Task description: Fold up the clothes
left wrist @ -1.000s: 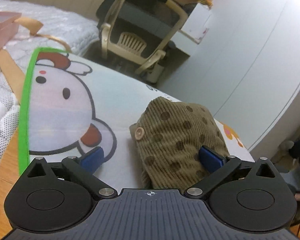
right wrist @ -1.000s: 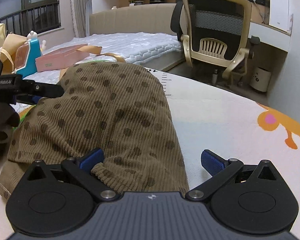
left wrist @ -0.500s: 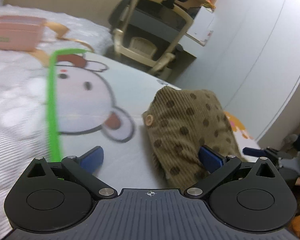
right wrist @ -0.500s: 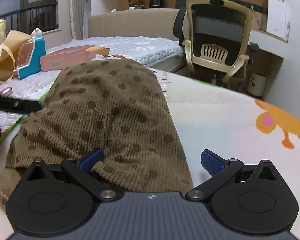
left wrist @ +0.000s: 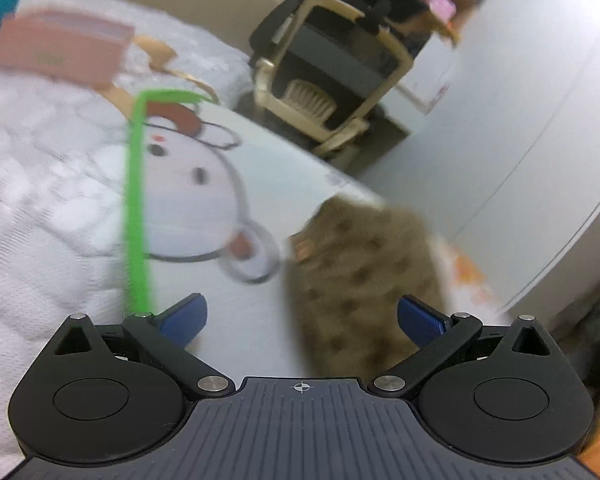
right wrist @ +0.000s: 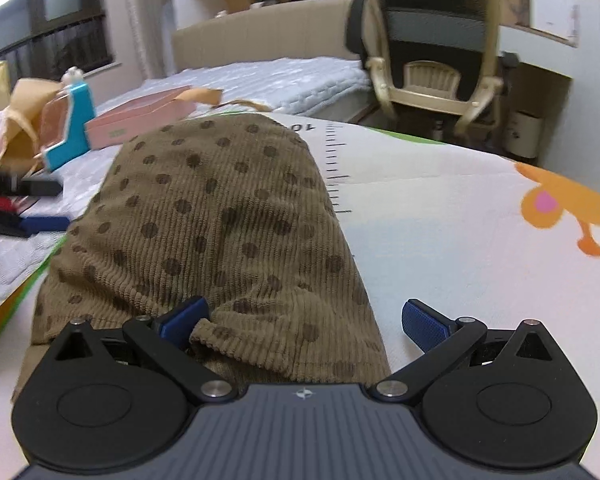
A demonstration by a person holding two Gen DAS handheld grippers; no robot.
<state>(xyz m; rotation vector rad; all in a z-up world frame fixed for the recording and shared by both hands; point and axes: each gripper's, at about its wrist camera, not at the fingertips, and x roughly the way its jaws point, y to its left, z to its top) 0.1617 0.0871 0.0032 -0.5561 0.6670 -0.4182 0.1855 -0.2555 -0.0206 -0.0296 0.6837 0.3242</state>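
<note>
Lying folded on the printed mat (right wrist: 440,208), the brown dotted garment (right wrist: 220,220) shows a loose hem at the near edge. Right gripper (right wrist: 304,320) hovers over that hem, jaws spread, holding nothing; left gripper (left wrist: 302,316) likewise agape beside the garment (left wrist: 364,272). Recommend pinching hem squarely. Mat to the right offers clear room; pink box (right wrist: 140,124) crowds the left.

Ribbed brown corduroy garment (right wrist: 220,220) on a smooth printed mat (right wrist: 440,216); matt black plastic tongs (right wrist: 304,322).
</note>
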